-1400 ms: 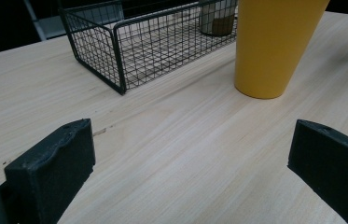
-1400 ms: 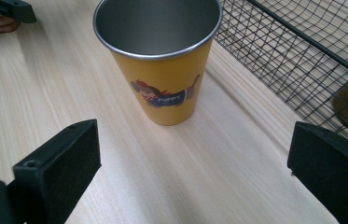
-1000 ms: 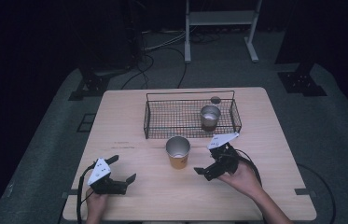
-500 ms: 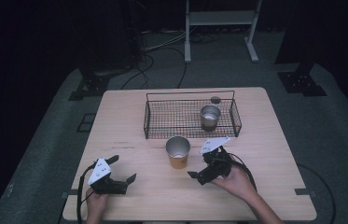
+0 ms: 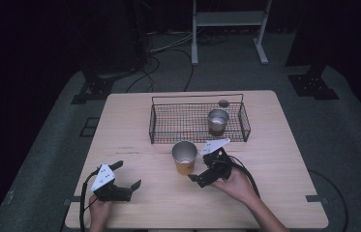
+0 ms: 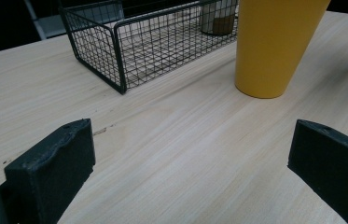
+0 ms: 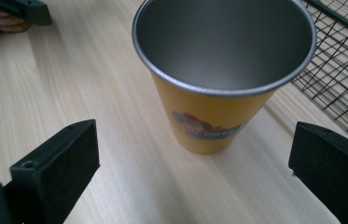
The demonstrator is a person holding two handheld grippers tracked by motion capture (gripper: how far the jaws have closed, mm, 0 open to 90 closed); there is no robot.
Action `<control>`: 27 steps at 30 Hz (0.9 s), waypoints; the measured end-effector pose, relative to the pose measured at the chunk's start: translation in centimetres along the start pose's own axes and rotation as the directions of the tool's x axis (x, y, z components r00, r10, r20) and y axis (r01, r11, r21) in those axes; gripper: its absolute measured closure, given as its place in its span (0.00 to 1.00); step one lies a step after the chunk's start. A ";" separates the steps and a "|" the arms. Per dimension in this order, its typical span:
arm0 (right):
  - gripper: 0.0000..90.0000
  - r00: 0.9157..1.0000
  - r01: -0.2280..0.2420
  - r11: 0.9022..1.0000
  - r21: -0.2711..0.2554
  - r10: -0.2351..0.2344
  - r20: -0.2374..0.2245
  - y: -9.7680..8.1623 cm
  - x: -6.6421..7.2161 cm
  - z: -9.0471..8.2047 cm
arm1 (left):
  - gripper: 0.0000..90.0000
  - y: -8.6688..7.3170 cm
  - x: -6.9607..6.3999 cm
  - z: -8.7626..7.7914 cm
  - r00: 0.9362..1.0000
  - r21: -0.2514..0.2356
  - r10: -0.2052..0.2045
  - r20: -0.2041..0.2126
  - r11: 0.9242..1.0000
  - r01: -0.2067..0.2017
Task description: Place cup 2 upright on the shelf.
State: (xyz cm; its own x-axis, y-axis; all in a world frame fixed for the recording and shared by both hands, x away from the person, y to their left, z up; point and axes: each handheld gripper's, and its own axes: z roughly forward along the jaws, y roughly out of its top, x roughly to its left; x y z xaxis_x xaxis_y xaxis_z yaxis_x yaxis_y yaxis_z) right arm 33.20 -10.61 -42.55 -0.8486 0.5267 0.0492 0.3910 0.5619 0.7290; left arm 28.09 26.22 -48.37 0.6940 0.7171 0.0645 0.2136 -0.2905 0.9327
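Right gripper moved closer to yellow cup, jaws wide, empty.

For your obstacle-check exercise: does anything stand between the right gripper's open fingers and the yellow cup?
Nothing visible does. The right gripper faces the yellow cup across bare table, fingers spread wide. The wire basket lies off to the side, beyond the cup.

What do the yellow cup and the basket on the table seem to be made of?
The yellow cup looks like metal: dull grey brushed inside, thin rolled rim, glossy yellow coat with a printed picture outside. The basket seems to be thin dark metal wire, probably painted or coated, welded into a fine grid with thicker frame rods.
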 end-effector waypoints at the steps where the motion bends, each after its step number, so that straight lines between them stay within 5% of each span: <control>1: 0.01 1.000 0.000 1.000 0.000 0.000 -0.001 0.1 0.0 0.1 | 0.00 0.0 0.0 0.0 1.000 0.000 -0.001 0.000 1.000 0.001; 27: 0.01 0.999 0.005 0.999 0.052 -0.007 0.040 2.9 -0.2 3.3 | 0.00 0.0 0.1 -0.1 1.000 -0.002 0.003 0.002 1.000 -0.003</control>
State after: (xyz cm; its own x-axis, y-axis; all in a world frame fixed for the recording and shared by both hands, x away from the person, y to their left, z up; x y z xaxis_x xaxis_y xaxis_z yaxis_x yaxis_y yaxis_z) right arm 35.71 -6.96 -42.71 -0.8364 0.5479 0.0161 0.4044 0.5970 0.6929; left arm 28.06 26.32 -48.33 0.6962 0.7148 0.0666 0.2099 -0.2914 0.9333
